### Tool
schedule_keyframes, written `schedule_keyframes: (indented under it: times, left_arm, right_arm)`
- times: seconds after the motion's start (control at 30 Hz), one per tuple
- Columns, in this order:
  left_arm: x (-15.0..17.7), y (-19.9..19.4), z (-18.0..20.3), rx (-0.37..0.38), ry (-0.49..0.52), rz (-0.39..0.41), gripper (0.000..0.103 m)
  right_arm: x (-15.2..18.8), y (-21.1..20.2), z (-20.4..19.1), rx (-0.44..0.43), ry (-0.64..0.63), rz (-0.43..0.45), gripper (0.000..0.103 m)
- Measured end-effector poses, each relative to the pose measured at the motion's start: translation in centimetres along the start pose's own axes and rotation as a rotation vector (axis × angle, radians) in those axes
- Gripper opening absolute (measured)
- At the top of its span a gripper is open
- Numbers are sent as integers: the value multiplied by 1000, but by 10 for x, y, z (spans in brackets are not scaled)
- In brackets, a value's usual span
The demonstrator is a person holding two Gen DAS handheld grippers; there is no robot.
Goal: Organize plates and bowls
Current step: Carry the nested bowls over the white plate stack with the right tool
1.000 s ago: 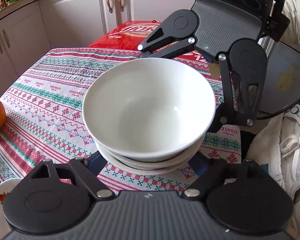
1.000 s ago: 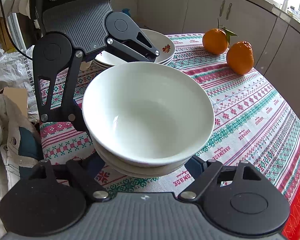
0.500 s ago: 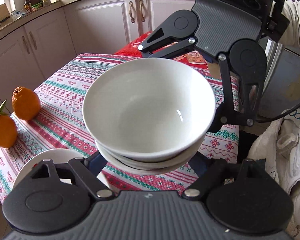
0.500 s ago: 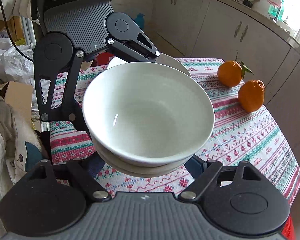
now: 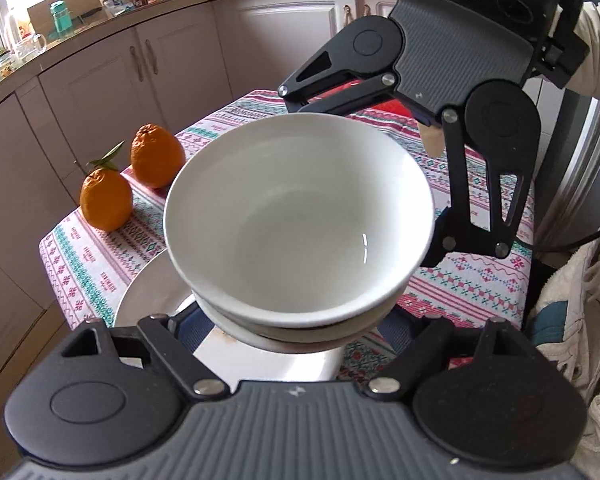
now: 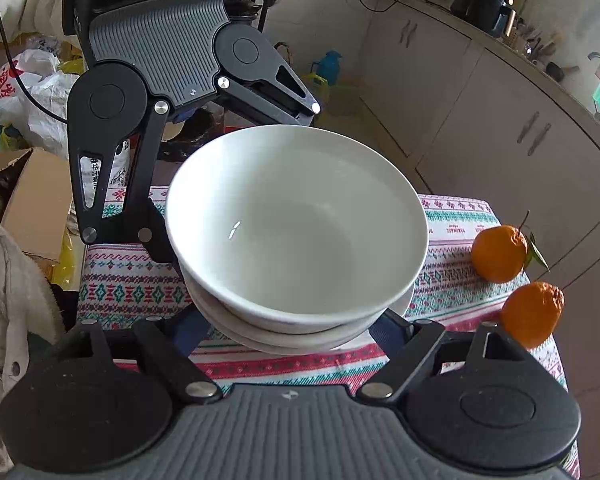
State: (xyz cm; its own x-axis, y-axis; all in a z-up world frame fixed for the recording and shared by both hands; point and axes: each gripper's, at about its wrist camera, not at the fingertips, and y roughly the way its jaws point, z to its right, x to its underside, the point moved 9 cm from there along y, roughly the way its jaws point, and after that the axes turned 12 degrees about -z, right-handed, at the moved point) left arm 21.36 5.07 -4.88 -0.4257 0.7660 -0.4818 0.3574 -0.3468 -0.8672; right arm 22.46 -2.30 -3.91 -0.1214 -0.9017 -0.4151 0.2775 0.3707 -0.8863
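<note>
A stack of white bowls [image 5: 300, 216] hangs in the air above the patterned tablecloth [image 5: 460, 280], the top bowl empty. My left gripper [image 5: 296, 320] is shut on the stack's near side, its fingers tucked under the lower rim. My right gripper [image 6: 292, 328] is shut on the opposite side of the same stack of bowls [image 6: 296, 228]. Each wrist view shows the other gripper's black frame across the bowls. In the left wrist view a white plate [image 5: 152, 292] lies on the cloth directly below the stack, partly hidden by it.
Two oranges [image 5: 106, 200] [image 5: 156, 156] sit on the table's far corner, also seen as oranges [image 6: 498, 254] [image 6: 532, 314] at the right. Cabinets [image 5: 172, 68] curve around behind. A cardboard box [image 6: 32, 204] and bags lie on the floor; a white garment [image 5: 572, 320] hangs at the table's side.
Both grippers carried the bowl stack across the table and slightly up. The oranges and the white plate have come into the left view; the plate now lies under the bowls.
</note>
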Motion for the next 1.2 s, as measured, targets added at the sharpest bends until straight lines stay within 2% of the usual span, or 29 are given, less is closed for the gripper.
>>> schedule_keyframes:
  times: [0.3, 0.53, 1.07, 1.2]
  left_arm:
    - [19, 17, -34, -23, -50, -41, 86]
    - [27, 24, -44, -17, -65, -59, 86]
    - [26, 32, -51, 12, -76, -54, 87]
    - [26, 30, -50, -5, -66, -52, 88]
  right_arm:
    - [-24, 40, 15, -35, -22, -14, 89]
    - [-32, 61, 27, -66, -9, -16, 89]
    - [-26, 73, 39, -125, 43, -16, 89]
    - [-25, 74, 41, -130, 57, -11, 89]
